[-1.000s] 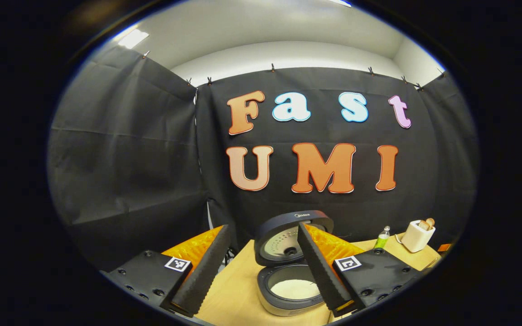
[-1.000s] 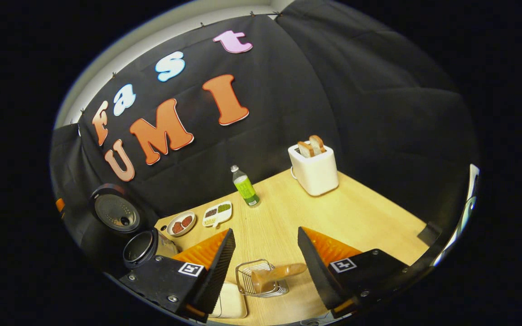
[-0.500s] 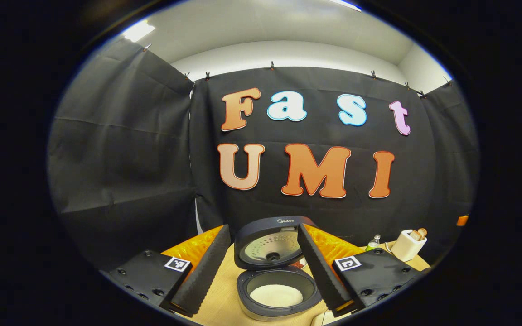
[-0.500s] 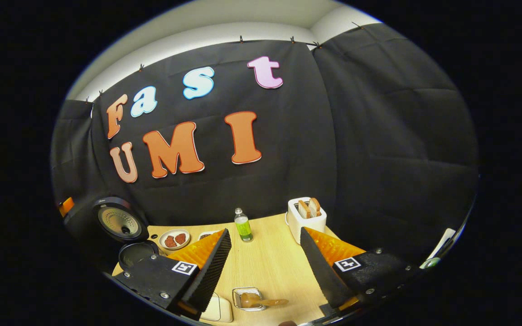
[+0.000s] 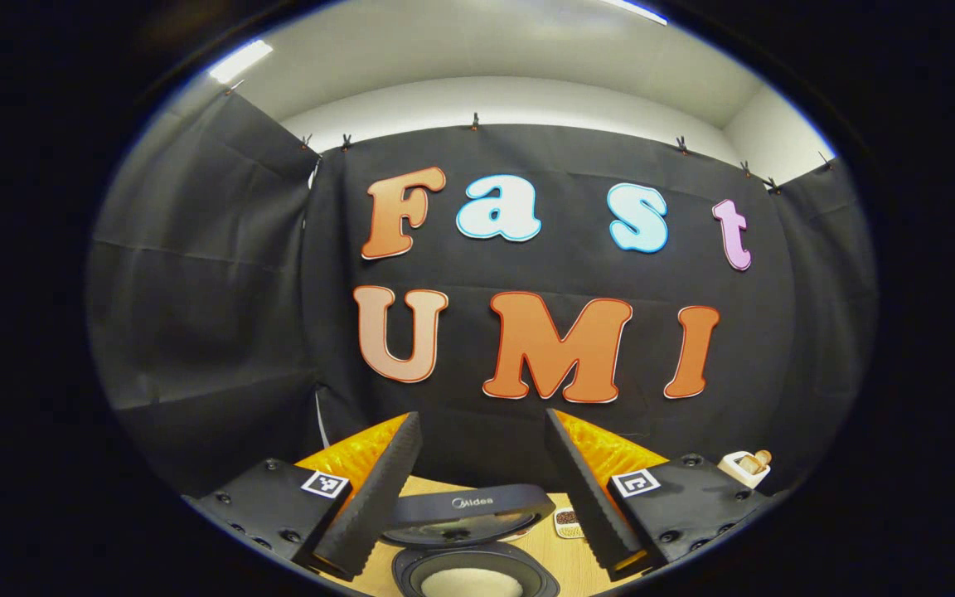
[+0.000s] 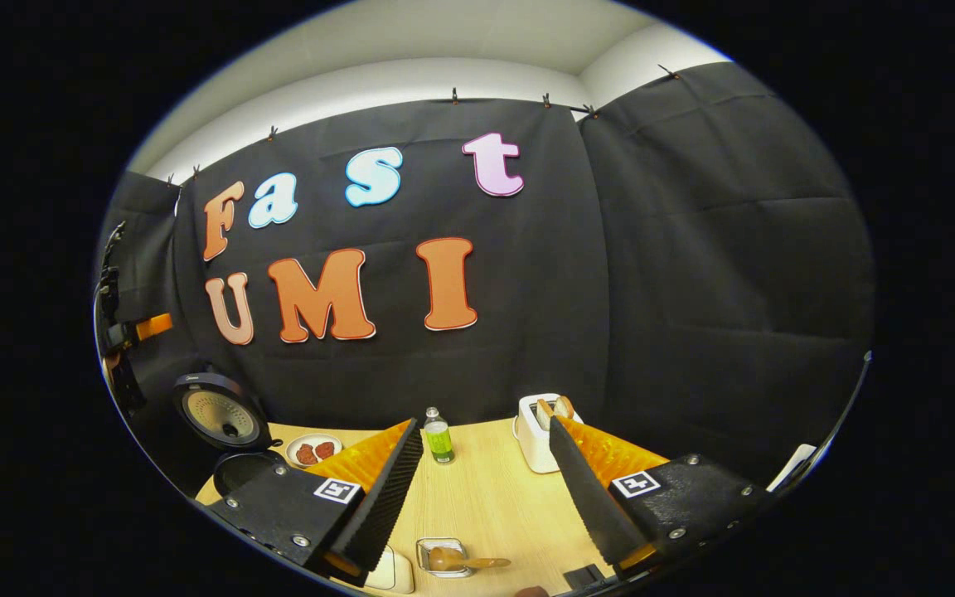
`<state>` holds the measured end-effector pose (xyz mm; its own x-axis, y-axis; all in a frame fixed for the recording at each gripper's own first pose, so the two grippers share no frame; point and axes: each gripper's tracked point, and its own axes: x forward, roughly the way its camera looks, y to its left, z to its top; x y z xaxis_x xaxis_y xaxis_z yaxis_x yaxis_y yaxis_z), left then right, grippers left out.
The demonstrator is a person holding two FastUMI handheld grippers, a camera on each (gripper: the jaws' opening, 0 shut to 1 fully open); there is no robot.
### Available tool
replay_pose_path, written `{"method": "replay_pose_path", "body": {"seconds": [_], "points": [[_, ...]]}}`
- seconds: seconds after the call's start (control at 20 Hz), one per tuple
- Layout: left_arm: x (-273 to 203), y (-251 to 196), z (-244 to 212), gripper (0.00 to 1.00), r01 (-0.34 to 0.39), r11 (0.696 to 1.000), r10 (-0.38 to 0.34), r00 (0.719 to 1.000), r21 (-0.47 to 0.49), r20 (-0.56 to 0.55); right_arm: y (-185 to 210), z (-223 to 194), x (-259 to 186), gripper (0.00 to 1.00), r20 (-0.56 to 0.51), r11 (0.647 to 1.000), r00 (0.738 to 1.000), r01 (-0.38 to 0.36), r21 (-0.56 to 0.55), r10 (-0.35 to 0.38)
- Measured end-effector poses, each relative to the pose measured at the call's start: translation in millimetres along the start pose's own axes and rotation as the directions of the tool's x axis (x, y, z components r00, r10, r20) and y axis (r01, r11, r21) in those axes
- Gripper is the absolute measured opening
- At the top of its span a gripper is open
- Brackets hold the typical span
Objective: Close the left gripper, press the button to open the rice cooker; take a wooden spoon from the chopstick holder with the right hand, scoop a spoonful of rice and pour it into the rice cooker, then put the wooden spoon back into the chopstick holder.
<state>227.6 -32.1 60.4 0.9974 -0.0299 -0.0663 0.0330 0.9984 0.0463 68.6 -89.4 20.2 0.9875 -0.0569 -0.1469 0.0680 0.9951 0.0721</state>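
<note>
White rice is showing in the rice cooker (image 5: 477,572), its lid standing open at the table's left edge, and the wooden spoon (image 6: 457,562) is lying in the chopstick holder (image 6: 442,556) near the front edge. We are holding the left hand-held gripper (image 5: 477,489) and the right hand-held gripper (image 6: 482,497) empty, fingers apart, so we are judging the task all but done.

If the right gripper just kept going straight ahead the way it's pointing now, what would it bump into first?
Probably nothing on the table. The right gripper is open and aimed above the wooden table, between the green bottle and the toaster. Going straight, it would likely reach the black cloth wall first, though depth is hard to judge.
</note>
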Motion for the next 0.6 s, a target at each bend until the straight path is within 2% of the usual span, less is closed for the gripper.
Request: {"method": "replay_pose_path", "body": {"seconds": [0.3,0.6], "points": [[59,2,-54,0.98,-0.005,0.999,0.012,0.991,0.050,-0.137,-7,0,-10,0.95,0.000,1.000,1.000,0.029,0.009,-0.029],[84,23,-112,0.98,-0.044,0.999,0.045,0.963,0.012,-0.264,-5,6,-19,0.95,0.009,1.000,1.000,0.029,0.005,-0.029]]}}
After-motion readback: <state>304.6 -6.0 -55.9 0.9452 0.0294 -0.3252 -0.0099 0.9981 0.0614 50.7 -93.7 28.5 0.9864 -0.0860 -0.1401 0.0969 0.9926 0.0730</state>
